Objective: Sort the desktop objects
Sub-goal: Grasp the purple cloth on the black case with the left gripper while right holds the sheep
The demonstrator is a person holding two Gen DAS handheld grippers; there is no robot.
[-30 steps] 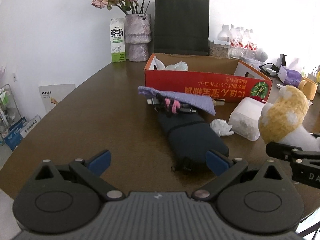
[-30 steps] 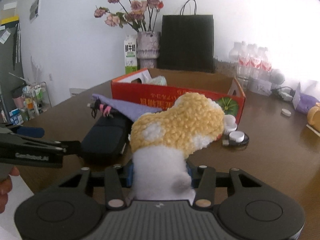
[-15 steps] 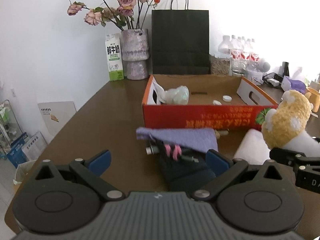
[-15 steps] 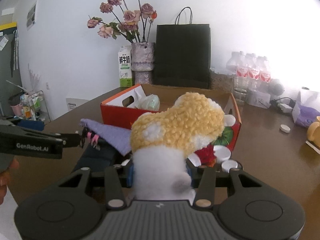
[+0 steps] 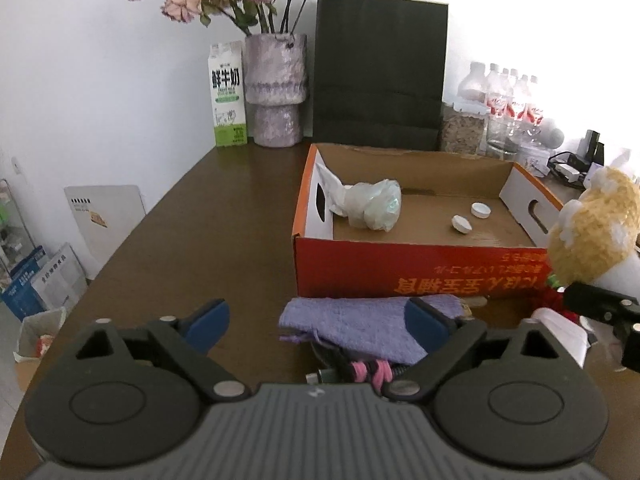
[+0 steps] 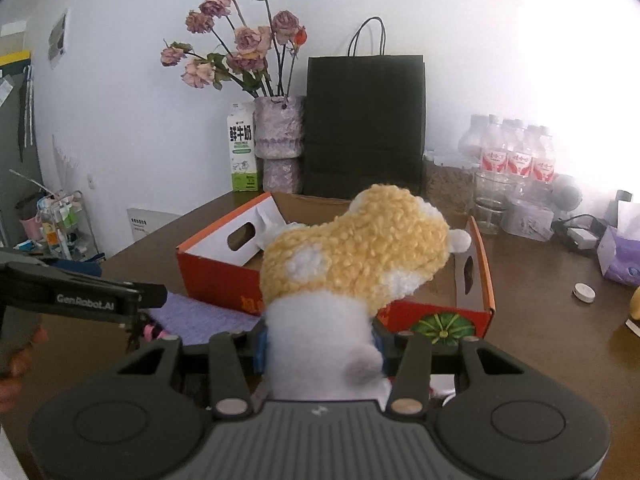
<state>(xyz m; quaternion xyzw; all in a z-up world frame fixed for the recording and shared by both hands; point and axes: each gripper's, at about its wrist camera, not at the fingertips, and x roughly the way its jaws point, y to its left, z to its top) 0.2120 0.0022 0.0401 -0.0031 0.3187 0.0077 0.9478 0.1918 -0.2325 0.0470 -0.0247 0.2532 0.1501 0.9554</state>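
My right gripper (image 6: 318, 346) is shut on a yellow and white plush toy (image 6: 352, 256) and holds it up in front of the red cardboard box (image 6: 224, 280). The toy also shows at the right edge of the left wrist view (image 5: 592, 232). My left gripper (image 5: 316, 318) is open and empty, above a purple cloth (image 5: 360, 324) that lies over a dark pouch with pink-banded cables (image 5: 366, 370). The red box (image 5: 420, 272) holds a crumpled plastic wad (image 5: 374, 204) and two white caps (image 5: 470, 218).
A milk carton (image 5: 227, 94), a vase of dried roses (image 5: 276, 88) and a black paper bag (image 5: 380, 72) stand behind the box. Water bottles (image 5: 504, 104) and cables sit at the back right. A white cap (image 6: 583, 292) and a purple tissue pack (image 6: 620, 256) lie right of the box.
Both grippers have risen and moved forward toward the red box. The inside of the box has come into view. The plush toy stays held in the right gripper.
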